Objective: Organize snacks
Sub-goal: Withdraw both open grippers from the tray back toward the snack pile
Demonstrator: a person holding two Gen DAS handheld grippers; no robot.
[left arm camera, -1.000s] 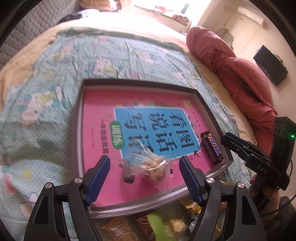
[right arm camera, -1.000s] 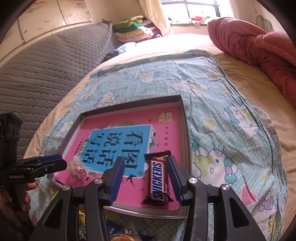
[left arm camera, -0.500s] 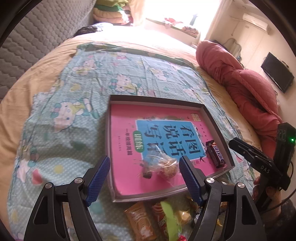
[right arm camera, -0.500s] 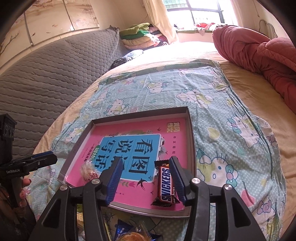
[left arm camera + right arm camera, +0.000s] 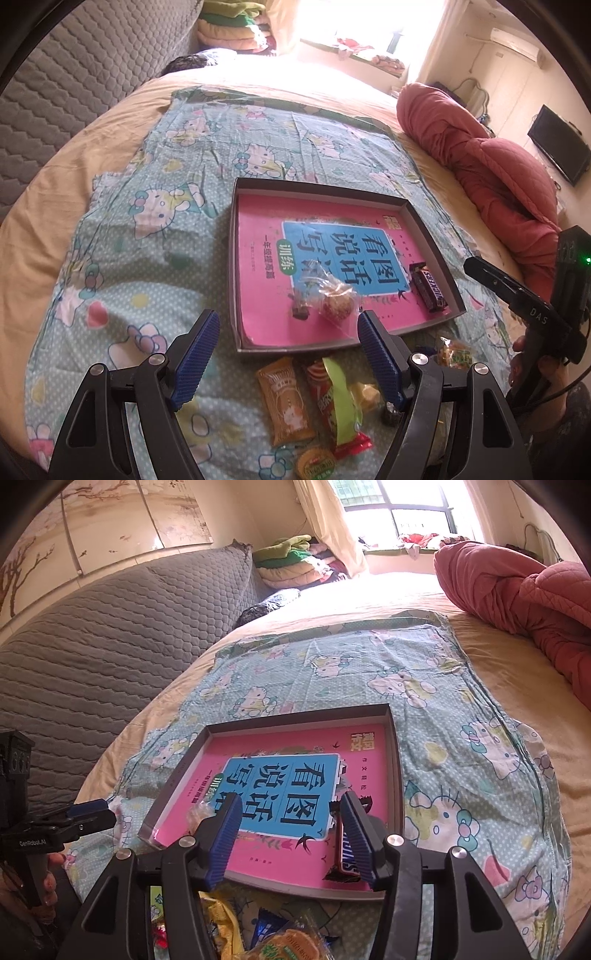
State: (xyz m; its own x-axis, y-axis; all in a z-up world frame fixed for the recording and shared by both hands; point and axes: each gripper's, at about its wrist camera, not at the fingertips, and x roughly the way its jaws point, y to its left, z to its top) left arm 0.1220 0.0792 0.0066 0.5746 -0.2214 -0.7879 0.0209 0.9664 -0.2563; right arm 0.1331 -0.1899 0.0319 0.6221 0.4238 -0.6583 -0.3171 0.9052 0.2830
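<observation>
1. The left gripper (image 5: 286, 349) points steeply down over the near edge of the bed, its blue-padded fingers (image 5: 195, 354) spread wide with nothing between them.
2. Below it, loose snacks lie on the Hello Kitty sheet (image 5: 155, 229): an orange packet (image 5: 286, 400), a red-and-green packet (image 5: 338, 400) and a small yellow-green sweet (image 5: 454, 354).
3. The right gripper (image 5: 290, 836) tilts down over the tray's near edge; its fingers (image 5: 225, 834) are opening, with only the pink book cover seen through the gap, and the right finger hides part of the Snickers bar (image 5: 347, 860) without pinching it.
4. A hand (image 5: 532, 373) grips the right gripper's handle at the frame's right edge.
5. The grey tray (image 5: 436, 251) sits on the sheet, lined by the pink book (image 5: 258, 236); the Snickers bar lies by its right wall, and a clear-wrapped round snack (image 5: 334, 299) lies near the front wall.
6. Beyond, a red quilt (image 5: 491, 162) is bunched along the bed's right side.
</observation>
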